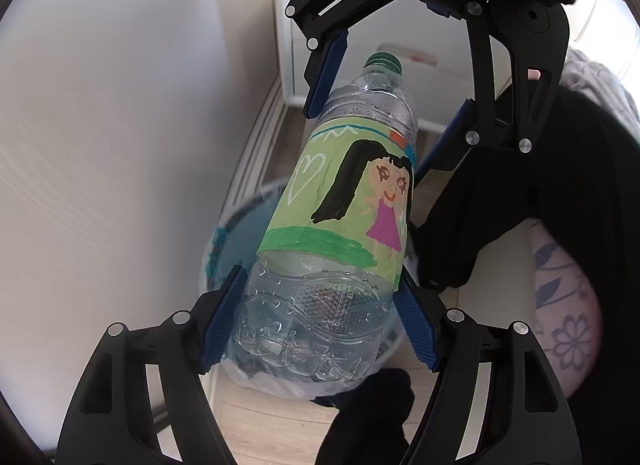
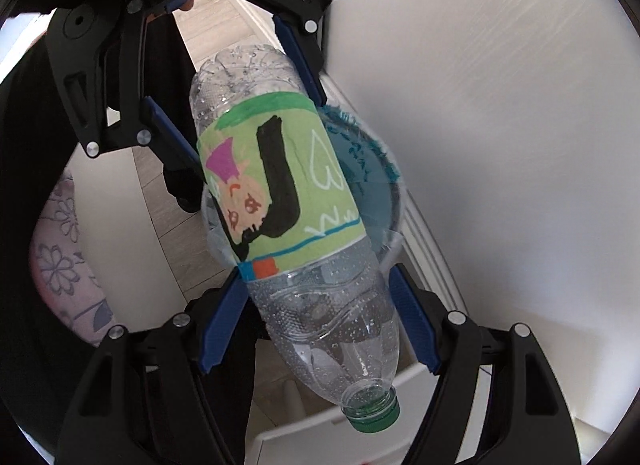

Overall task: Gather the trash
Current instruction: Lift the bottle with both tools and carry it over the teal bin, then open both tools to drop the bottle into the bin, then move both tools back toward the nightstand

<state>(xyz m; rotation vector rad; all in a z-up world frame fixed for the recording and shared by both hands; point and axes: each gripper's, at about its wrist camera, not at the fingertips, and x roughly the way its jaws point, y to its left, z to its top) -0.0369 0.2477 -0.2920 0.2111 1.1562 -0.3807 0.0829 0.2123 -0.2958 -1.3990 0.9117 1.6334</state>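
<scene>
A clear plastic bottle (image 1: 340, 201) with a green drawn label and green cap is held in the air between both grippers; it also shows in the right wrist view (image 2: 288, 201). My left gripper (image 1: 320, 325) is shut on its base end. My right gripper (image 2: 320, 321) is shut on its shoulder near the neck. Each gripper shows at the top of the other's view: the right gripper (image 1: 384, 105) and the left gripper (image 2: 236, 81). Below the bottle is a round bin (image 1: 236, 233) lined with a clear bag, its inside blue, also seen in the right wrist view (image 2: 372, 185).
A white wall (image 1: 120, 145) stands close beside the bin, with a white baseboard. White furniture (image 1: 440, 77) stands beyond. The person's dark clothing and a floral fabric (image 1: 568, 305) are at the side. The floor (image 1: 272, 425) is light wood.
</scene>
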